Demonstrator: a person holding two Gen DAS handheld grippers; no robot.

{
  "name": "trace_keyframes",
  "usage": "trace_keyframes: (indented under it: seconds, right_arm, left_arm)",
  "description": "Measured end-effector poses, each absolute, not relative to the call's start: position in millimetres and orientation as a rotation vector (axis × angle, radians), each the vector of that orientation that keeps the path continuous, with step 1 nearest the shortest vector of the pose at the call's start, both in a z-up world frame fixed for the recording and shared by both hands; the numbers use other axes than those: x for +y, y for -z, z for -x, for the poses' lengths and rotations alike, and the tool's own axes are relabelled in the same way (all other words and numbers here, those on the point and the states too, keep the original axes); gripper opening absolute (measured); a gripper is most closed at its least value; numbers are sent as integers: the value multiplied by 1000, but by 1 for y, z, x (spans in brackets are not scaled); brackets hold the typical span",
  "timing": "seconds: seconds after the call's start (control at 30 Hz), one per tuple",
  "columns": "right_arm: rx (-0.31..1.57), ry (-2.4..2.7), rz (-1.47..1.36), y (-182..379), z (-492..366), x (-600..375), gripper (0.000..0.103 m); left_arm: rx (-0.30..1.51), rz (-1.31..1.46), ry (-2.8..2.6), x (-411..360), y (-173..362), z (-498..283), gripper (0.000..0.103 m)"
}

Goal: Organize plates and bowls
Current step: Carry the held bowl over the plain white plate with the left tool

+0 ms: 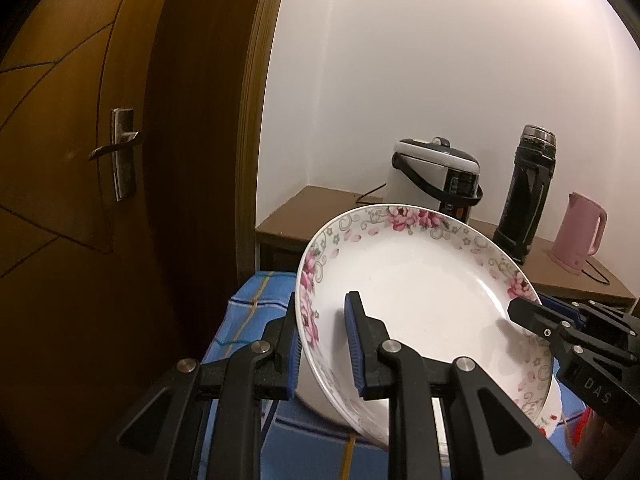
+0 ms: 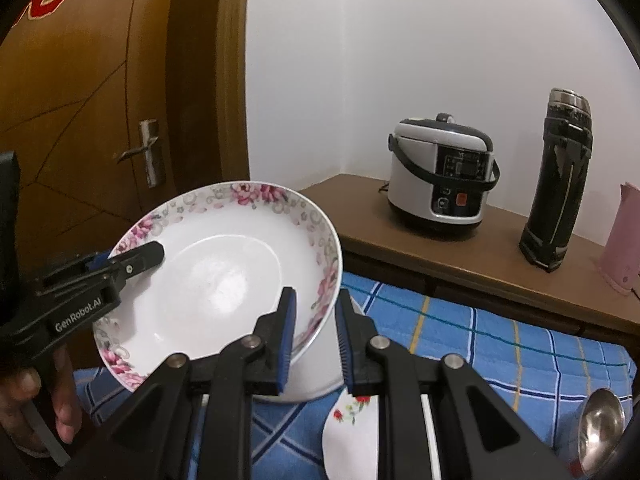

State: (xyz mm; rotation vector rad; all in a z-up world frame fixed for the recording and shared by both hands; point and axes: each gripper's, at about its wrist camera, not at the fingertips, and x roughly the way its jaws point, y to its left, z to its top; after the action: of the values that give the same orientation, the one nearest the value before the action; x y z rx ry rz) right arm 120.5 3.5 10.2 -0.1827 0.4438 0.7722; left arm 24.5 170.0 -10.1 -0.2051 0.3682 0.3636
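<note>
Left wrist view: left claw (image 1: 324, 344) straddles the rim of the flowered plate (image 1: 420, 280) at its 8 o'clock edge, one blue pad under the outside wall, the other on the white inside. Pads look closed onto the rim, so clenched on the plate. Right claw (image 1: 520, 314) enters from 3 o'clock and pinches the opposite rim. Plate is lifted and tilted, far edge high, above the blue checked cloth (image 1: 256, 300). Two grips on opposite edges likely because the dish is wide and glazed; one pinch alone could let it swing or slip. Under the plate's lower edge a second white dish (image 1: 554, 412) with small red flowers peeks out at 4 o'clock.

At 1 o'clock a brown desk (image 1: 320, 208) carries a rice cooker (image 1: 436, 176), a dark flask (image 1: 524, 196) and a pink kettle (image 1: 580, 236), all well apart from the plate. Door (image 1: 80, 160) with lever handle at 9 o'clock.

Right wrist view: right claw (image 2: 316, 344) grips the plate (image 2: 216, 264) at its 4 o'clock rim, one finger inside, one outside, closed on it. Left claw (image 2: 150, 254) holds the 9 o'clock rim; a hand (image 2: 44, 392) shows on its grip. Beneath, the smaller flowered dish (image 2: 352, 432) lies on the cloth at 6 o'clock, and a steel ladle (image 2: 600, 428) at 4 o'clock. Judgement: the plate is mid-carry, probably bound for stacking; the tilt looks like the main slip risk
</note>
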Motion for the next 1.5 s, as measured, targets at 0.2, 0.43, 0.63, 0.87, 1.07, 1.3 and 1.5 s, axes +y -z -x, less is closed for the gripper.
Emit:
trace_keyframes:
  seconds: [0.2, 0.43, 0.63, 0.87, 1.07, 1.3, 1.5]
  right_arm:
    - [451, -777, 168, -8, -135, 12, 20]
    - [457, -782, 145, -5, -150, 21, 20]
    - [459, -766, 113, -5, -167, 28, 20]
    - [455, -754, 99, -1, -180, 36, 20]
    - [470, -742, 83, 12, -190, 36, 20]
    - [493, -756, 87, 20, -195, 39, 20]
    - [505, -760, 87, 23, -198, 39, 20]
  left_arm:
    - [350, 194, -377, 177, 7, -38, 22]
    - [319, 167, -399, 182, 0, -50, 22]
    - [330, 170, -404, 189, 10, -66, 22]
    - [323, 218, -407, 199, 26, -79, 22]
    - [300, 195, -415, 195, 31, -87, 22]
    - [287, 205, -427, 200, 41, -92, 22]
    - [306, 215, -429, 202, 48, -97, 22]
